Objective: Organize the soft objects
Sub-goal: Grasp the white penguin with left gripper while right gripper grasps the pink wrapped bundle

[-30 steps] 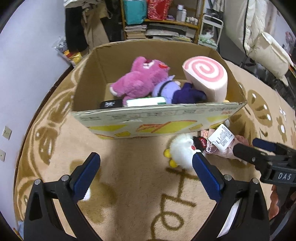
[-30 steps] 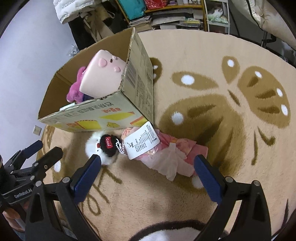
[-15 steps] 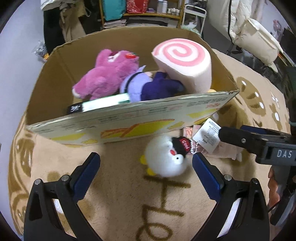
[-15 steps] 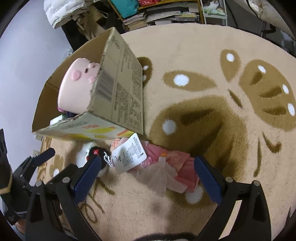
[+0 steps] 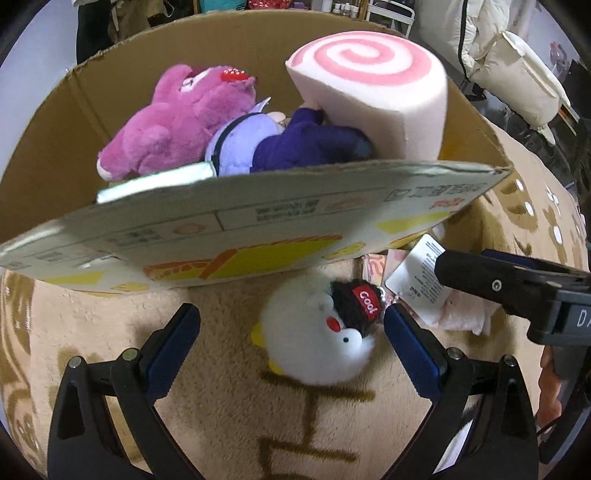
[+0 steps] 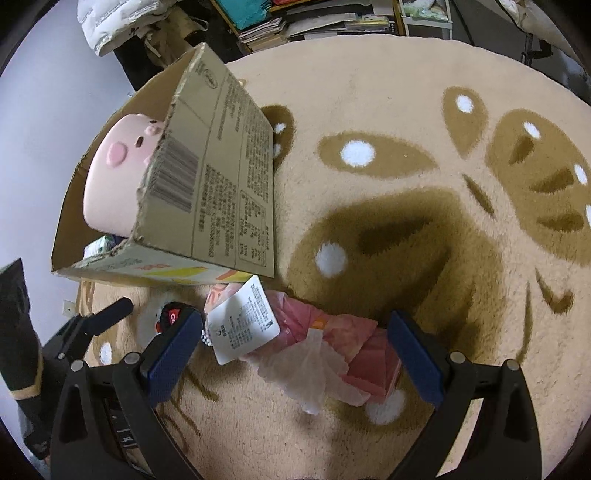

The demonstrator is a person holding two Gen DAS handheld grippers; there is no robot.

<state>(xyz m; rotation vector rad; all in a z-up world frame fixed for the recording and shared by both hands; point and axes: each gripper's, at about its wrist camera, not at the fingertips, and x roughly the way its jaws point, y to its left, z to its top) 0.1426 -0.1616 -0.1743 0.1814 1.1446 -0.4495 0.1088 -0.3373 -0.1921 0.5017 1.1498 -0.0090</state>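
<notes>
A white round penguin plush [image 5: 317, 332] with a black "Cool" cap lies on the rug in front of the cardboard box [image 5: 258, 236]. My left gripper [image 5: 291, 336] is open, its pads on either side of the plush. A pink doll [image 6: 332, 343] with a white tag [image 6: 242, 325] lies beside the plush. My right gripper [image 6: 295, 350] is open around the doll. The box holds a pink bear [image 5: 177, 118], a purple plush [image 5: 280, 144] and a swirl-roll cushion [image 5: 373, 92]. The right gripper also shows in the left wrist view [image 5: 517, 284].
The beige and brown patterned rug [image 6: 424, 229] lies under everything. The box's near flap [image 5: 221, 225] leans out over the plush. Shelves with books and clutter [image 6: 314, 22] stand behind the box. A white padded chair [image 5: 517, 77] stands at the far right.
Both grippers have moved forward and down. The penguin plush now sits between my left pads and the pink doll between my right pads. Both stay open.
</notes>
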